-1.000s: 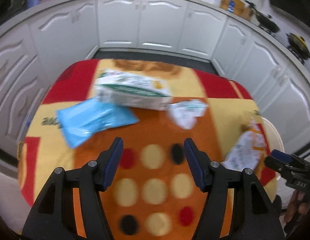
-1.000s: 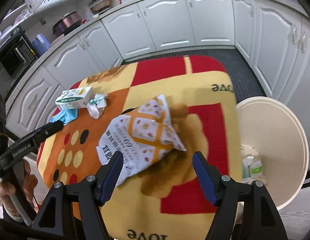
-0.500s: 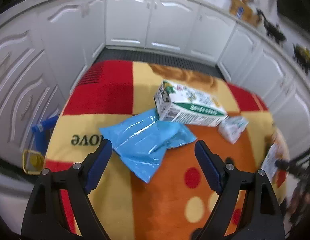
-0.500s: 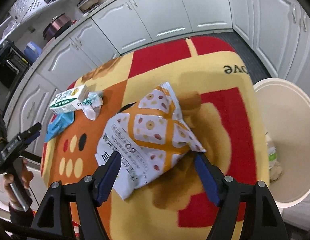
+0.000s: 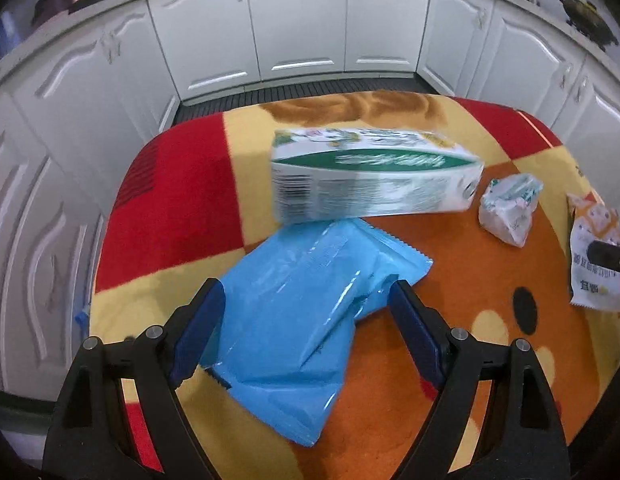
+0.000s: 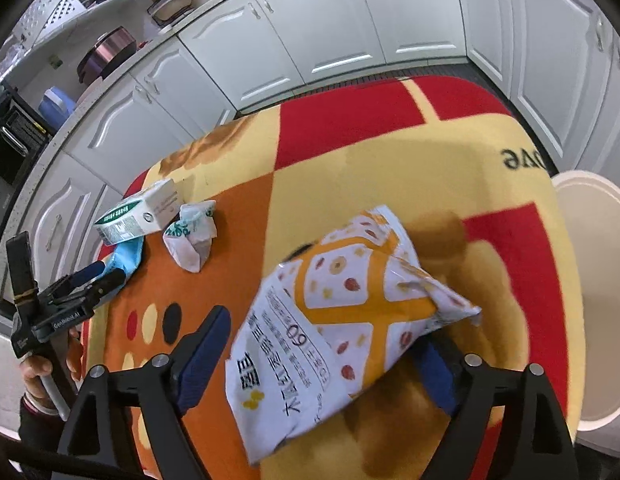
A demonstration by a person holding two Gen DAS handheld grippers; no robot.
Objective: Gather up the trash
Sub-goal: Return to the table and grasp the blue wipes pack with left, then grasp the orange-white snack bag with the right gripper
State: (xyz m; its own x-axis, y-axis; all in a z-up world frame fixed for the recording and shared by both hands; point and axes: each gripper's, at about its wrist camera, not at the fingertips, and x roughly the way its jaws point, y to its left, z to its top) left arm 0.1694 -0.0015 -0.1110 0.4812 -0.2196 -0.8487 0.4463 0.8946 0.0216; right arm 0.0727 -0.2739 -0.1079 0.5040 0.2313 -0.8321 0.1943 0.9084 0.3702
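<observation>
Trash in four pieces on a plush blanket (image 6: 390,140) of red, yellow and orange squares, draped over a table; soft pile, likely to drag under a sliding pad. Cream round bin (image 6: 598,280) just beyond the blanket's right edge, mouth open, nearer the right hand. Largest item: snack bag (image 6: 350,320), white and orange printed film, puffed and creased, directly ahead of right gripper (image 6: 326,336) and between its jaws; long axis diagonal, near-left to far-right, so not square across the gap. Jaws apart, just opened wider; left pad clear of the film, right pad partly hidden beneath the bag's edge, no squeeze evident. Next: blue pouch (image 5: 301,320), glossy, flat, serrated end seam, between the jaws of left gripper (image 5: 305,292), likewise slanted toward far-right; jaws apart after recent widening, pads beside the film, not pressing. Behind it, meeting its far end, drink carton (image 5: 370,176), rigid card, lying on its side, long axis across the view. Smallest: crumpled wrapper (image 5: 508,208), white with green print, just beside the carton's right end. Judged: each hand placed for the piece nearest it; closure on slack film liable to slip unless taken at a fold.
</observation>
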